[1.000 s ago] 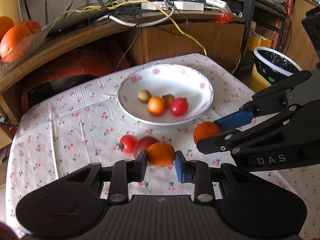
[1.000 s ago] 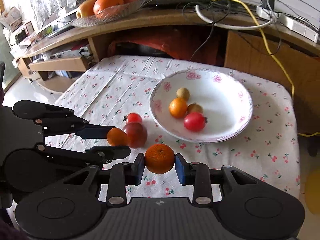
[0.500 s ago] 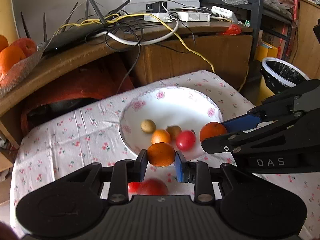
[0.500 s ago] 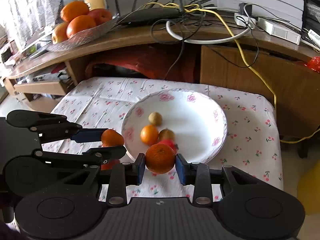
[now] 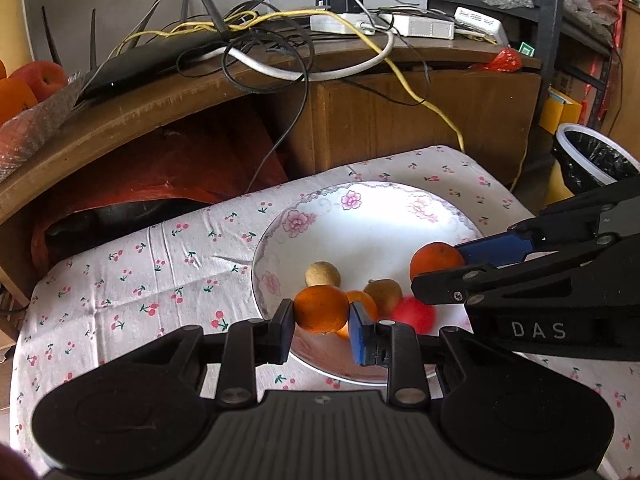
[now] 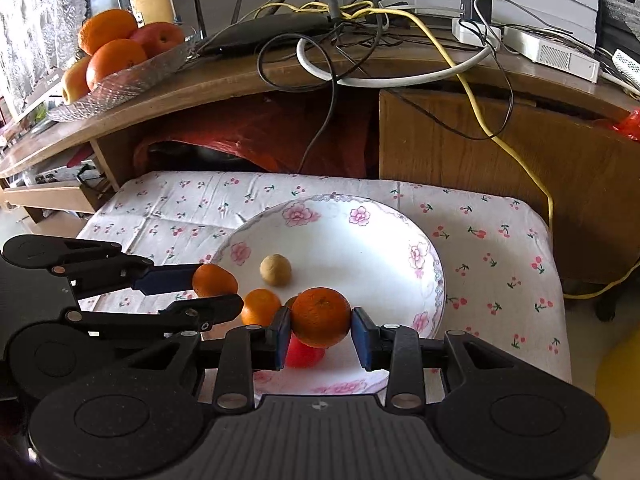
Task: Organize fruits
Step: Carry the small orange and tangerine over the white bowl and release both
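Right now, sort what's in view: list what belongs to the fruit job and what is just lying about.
Job:
- orange held in left tool
- orange held in right tool
- floral bowl with its small fruits, including a tomato

Lying about:
- cables
- router
- glass fruit dish
- bin

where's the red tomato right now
The red tomato lies in the white floral bowl, at its near side beside a small brown fruit; in the right wrist view the held orange partly hides it.

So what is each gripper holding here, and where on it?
Each holds an orange by its opposite sides: the left gripper grips one orange, the right gripper another, both above the plate.
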Demonstrator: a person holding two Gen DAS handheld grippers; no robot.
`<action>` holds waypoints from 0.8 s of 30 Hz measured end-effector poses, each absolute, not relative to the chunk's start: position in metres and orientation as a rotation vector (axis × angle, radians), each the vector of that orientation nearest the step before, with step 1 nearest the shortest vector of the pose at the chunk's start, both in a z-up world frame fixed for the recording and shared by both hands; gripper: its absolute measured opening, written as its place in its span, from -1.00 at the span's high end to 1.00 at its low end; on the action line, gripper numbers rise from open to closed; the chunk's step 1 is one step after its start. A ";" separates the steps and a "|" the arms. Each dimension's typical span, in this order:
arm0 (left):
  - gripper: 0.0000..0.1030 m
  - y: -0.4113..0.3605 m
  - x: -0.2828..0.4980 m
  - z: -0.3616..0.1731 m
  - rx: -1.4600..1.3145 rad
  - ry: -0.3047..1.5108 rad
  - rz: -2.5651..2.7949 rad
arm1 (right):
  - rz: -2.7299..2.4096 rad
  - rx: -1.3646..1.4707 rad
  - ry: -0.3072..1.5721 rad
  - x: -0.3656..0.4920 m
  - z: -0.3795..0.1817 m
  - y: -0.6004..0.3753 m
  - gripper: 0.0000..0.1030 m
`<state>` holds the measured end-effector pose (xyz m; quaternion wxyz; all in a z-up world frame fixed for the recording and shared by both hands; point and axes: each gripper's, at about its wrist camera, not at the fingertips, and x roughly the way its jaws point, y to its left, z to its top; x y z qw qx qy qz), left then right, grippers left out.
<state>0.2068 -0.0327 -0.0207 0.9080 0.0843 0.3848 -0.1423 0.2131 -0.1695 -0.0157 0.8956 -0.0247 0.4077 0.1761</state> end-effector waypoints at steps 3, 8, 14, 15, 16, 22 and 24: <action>0.30 -0.034 0.210 -0.024 0.177 0.790 -0.291 | 0.362 -0.066 0.842 0.217 -0.019 -0.169 0.43; 0.30 -0.034 0.216 -0.023 0.183 0.779 -0.285 | 0.362 -0.060 0.836 0.223 -0.019 -0.170 0.43; 0.31 -0.035 0.224 -0.023 0.185 0.775 -0.288 | 0.356 -0.048 0.835 0.230 -0.019 -0.172 0.42; 0.31 -0.036 0.226 -0.023 0.186 0.774 -0.288 | 0.353 -0.043 0.837 0.232 -0.020 -0.172 0.42; 0.31 -0.036 0.227 -0.023 0.184 0.773 -0.290 | 0.351 -0.042 0.840 0.233 -0.021 -0.173 0.42; 0.31 -0.036 0.235 -0.024 0.183 0.767 -0.296 | 0.341 -0.046 0.849 0.239 -0.025 -0.174 0.42; 0.31 -0.036 0.237 -0.025 0.179 0.767 -0.297 | 0.338 -0.047 0.848 0.241 -0.025 -0.174 0.42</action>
